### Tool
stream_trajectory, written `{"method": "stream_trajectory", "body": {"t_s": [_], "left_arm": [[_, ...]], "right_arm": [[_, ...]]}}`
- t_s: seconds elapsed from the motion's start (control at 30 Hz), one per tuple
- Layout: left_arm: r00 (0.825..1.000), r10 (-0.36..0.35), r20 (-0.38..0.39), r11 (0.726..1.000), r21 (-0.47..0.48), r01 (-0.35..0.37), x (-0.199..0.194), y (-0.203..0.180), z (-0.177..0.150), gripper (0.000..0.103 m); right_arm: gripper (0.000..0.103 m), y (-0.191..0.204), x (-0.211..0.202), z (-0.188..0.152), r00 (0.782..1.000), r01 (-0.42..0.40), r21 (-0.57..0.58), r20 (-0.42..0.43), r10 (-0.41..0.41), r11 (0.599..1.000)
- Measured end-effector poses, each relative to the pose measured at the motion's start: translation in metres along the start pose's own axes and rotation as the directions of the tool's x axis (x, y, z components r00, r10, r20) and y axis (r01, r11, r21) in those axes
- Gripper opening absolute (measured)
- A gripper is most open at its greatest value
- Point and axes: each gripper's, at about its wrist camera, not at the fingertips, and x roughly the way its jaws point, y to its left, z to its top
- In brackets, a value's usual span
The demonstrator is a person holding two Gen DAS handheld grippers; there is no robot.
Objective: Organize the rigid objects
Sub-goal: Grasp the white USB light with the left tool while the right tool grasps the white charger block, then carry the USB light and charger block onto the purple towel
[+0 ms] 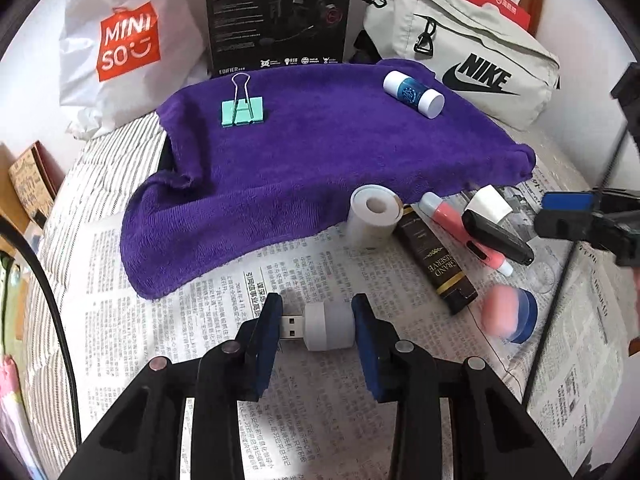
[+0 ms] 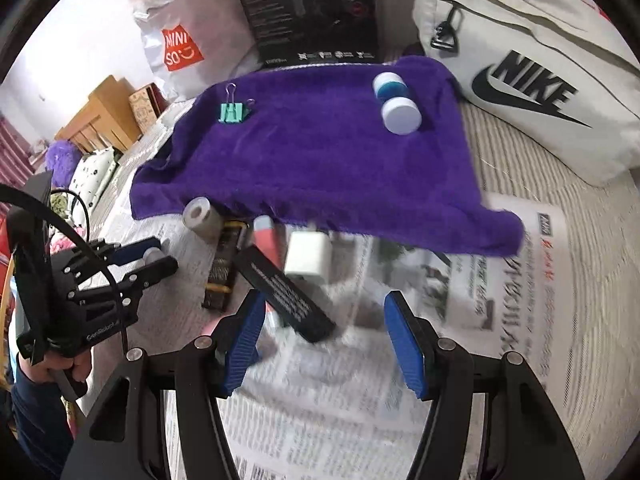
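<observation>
My left gripper (image 1: 316,324) is shut on a small white USB device (image 1: 320,326), held just above the newspaper (image 1: 224,280). A purple towel (image 1: 320,152) lies beyond it with a mint binder clip (image 1: 242,110) and a blue-and-white bottle (image 1: 414,94) on it. Below the towel lie a white tape roll (image 1: 372,216), a dark "Grand Reserve" box (image 1: 438,264), a pink tube (image 1: 464,232), a black bar (image 1: 496,234), a white charger (image 1: 490,202) and a pink-and-blue object (image 1: 510,314). My right gripper (image 2: 324,328) is open and empty over the newspaper, right of the black bar (image 2: 286,292).
A Miniso bag (image 1: 124,44), a black Edifier box (image 1: 278,16) and a white Nike bag (image 1: 476,60) stand behind the towel. Wooden furniture (image 2: 104,112) is at the far left. The left gripper shows in the right wrist view (image 2: 154,258).
</observation>
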Motion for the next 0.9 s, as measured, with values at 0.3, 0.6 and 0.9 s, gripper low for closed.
{"method": "stream_trajectory", "body": {"t_s": [0.3, 0.6, 0.9], "left_arm": [[1.0, -0.011, 0.001, 1.0, -0.021, 0.011, 0.0, 0.0, 0.0, 0.034], [0.999, -0.032, -0.002, 0.999, -0.034, 0.032, 0.0, 0.002, 0.001, 0.034], [0.999, -0.035, -0.005, 0.999, -0.042, 0.035, 0.0, 0.003, 0.0, 0.034]], "right_arm": [[0.057, 0.005, 0.025, 0.024, 1.0, 0.013, 0.024, -0.015, -0.013, 1.0], [0.03, 0.01, 0.037, 0.017, 0.995, 0.079, -0.037, -0.055, -0.081, 0.996], [0.029, 0.008, 0.047, 0.02, 0.993, 0.101, -0.063, -0.046, -0.104, 0.993]]}}
